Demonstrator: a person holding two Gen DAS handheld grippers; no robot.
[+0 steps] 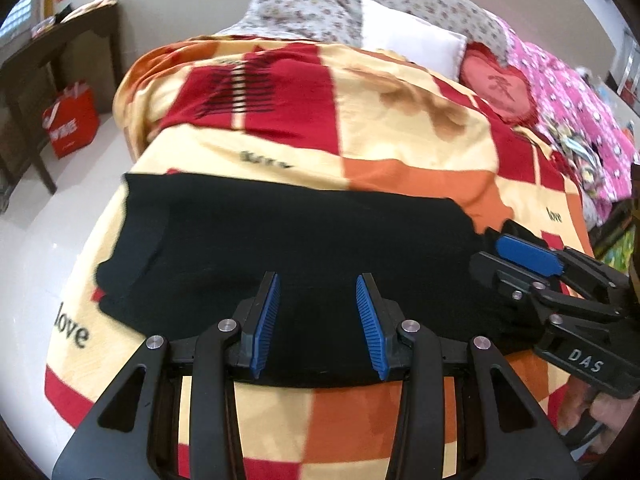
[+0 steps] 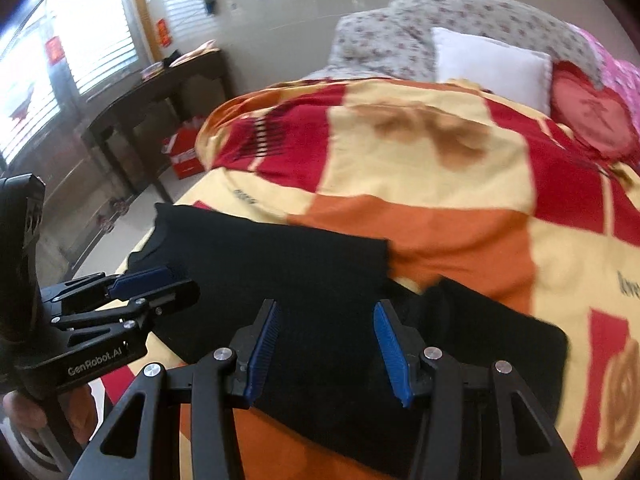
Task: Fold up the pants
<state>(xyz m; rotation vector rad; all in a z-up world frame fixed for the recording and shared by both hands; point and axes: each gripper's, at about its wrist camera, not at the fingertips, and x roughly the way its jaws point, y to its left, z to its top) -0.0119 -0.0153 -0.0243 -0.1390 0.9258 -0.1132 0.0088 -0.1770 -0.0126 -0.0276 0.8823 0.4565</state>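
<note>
The black pants (image 1: 280, 248) lie flat on the bed (image 1: 400, 184), both left tongs (image 1: 318, 320) and right tongs (image 2: 326, 350) apart and empty above the near edge, so I think the next fold needs a grasp there.

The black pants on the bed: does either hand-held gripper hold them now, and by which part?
Neither. The left hand-held gripper and right hand-held gripper both stand open above the black pants, gripping nothing.

A home bedroom: bed (image 1: 248, 364) with patterned blanket (image 1: 400, 128), pillows (image 1: 408, 38)
</note>
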